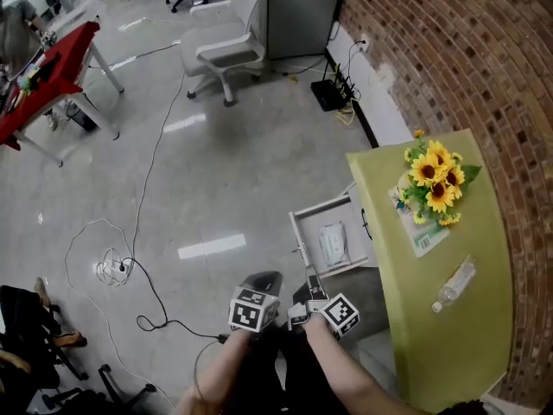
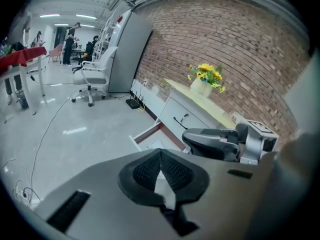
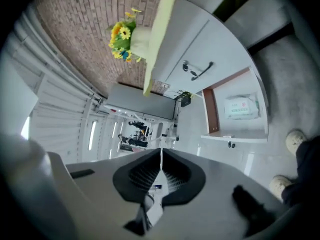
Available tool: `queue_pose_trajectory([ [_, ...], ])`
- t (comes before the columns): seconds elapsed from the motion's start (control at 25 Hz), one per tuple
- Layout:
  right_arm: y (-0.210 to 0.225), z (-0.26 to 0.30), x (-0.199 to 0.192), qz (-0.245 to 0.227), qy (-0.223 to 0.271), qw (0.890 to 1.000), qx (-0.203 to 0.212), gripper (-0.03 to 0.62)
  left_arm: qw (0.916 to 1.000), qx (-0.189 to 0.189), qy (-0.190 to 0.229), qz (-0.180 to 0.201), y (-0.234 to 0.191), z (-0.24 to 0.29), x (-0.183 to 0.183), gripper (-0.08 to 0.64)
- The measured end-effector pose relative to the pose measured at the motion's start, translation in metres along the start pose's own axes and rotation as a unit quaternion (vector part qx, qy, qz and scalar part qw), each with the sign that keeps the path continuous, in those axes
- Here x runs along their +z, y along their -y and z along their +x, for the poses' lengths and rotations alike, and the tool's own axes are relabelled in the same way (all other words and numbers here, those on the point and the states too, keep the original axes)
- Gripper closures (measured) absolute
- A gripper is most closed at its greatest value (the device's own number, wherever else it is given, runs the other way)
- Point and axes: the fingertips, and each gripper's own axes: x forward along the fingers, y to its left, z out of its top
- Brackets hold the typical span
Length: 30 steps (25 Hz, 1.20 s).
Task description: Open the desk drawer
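standing pulled out from the green-topped desk [image 1: 449, 353]: desk drawer [image 1: 321, 207], white, open, one white packet [image 1: 333, 244] lying inside. left gripper [image 2: 161, 152]: jaws pressed together, empty. right gripper [image 3: 160, 153]: jaws pressed together, empty. both grippers sit near the drawer front, apart from it. on the desk top: sunflower bouquet [image 1: 435, 180], clear plastic bottle [image 1: 454, 284] lying flat.

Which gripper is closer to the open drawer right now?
Right. The right gripper sits just off the front corner of the drawer; the left gripper is beside it, on the side away from the drawer.
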Motion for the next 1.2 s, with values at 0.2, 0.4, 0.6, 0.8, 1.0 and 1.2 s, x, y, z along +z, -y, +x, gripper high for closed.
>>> queue_pose_trajectory([
  [0.2, -0.052, -0.028, 0.009, -0.083, -0.056, 0.994, 0.032, 0.574, 0.9996, -0.015, 0.017, 0.016, 0.033, -0.031, 0.018, 0.551],
  [0.4, -0.092, -0.064, 0.023, -0.153, -0.086, 0.983, 0.056, 0.575, 0.9983, -0.033, 0.044, 0.019, 0.068, -0.061, 0.034, 0.551],
  [0.6, -0.124, -0.092, 0.044, -0.138, -0.062, 0.984, 0.095, 0.577, 0.9941, -0.065, 0.086, 0.015, 0.093, -0.086, 0.055, 0.551],
  [0.8, -0.135, -0.109, 0.06, -0.179, -0.057, 0.976, 0.11, 0.577, 0.9912, -0.082, 0.099, 0.033, 0.105, -0.091, 0.062, 0.551],
  [1.0, -0.122, -0.115, 0.045, -0.197, -0.078, 0.973, 0.091, 0.577, 0.9912, -0.088, 0.092, 0.035, 0.106, -0.088, 0.064, 0.551],
  [1.2, -0.117, -0.113, 0.034, -0.204, -0.101, 0.97, 0.084, 0.577, 0.9907, -0.09, 0.094, 0.038, 0.11, -0.09, 0.068, 0.551],
])
